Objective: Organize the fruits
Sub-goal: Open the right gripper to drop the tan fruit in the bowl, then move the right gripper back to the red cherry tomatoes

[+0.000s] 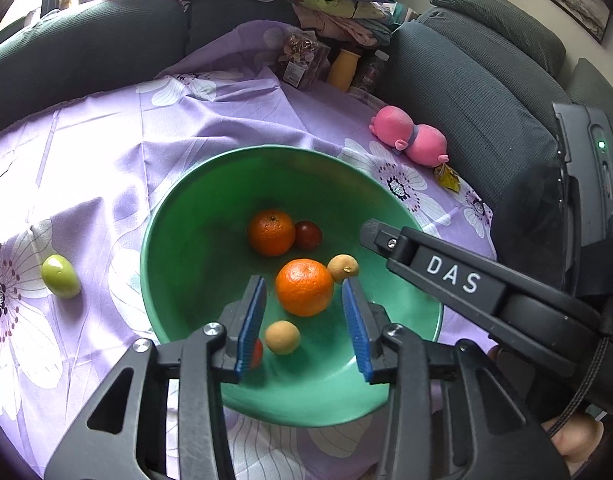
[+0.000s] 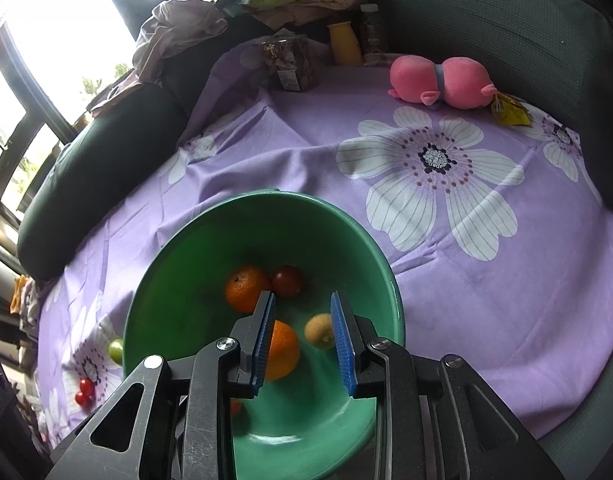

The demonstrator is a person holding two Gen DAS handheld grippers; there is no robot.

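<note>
A green bowl [image 1: 178, 216] on the purple flowered cloth holds two oranges [image 1: 304, 287], a dark red fruit [image 1: 307, 235], two small tan fruits [image 1: 282, 337] and a small red one half hidden behind my left finger. My left gripper [image 1: 304, 312] is open and empty above the bowl. My right gripper [image 2: 302, 340] is open and empty over the same bowl [image 2: 166, 280]; its black body shows in the left view [image 1: 458, 276]. A green fruit [image 1: 60, 277] lies on the cloth left of the bowl, and small red fruits [image 2: 84, 392] lie near it.
A pink plush toy [image 1: 410, 136] lies at the cloth's far right. A yellow bottle [image 1: 344, 68], a packet of dried goods [image 1: 302, 58] and piled clothes [image 1: 334, 4] stand at the back. Dark sofa cushions [image 1: 486, 92] surround the cloth.
</note>
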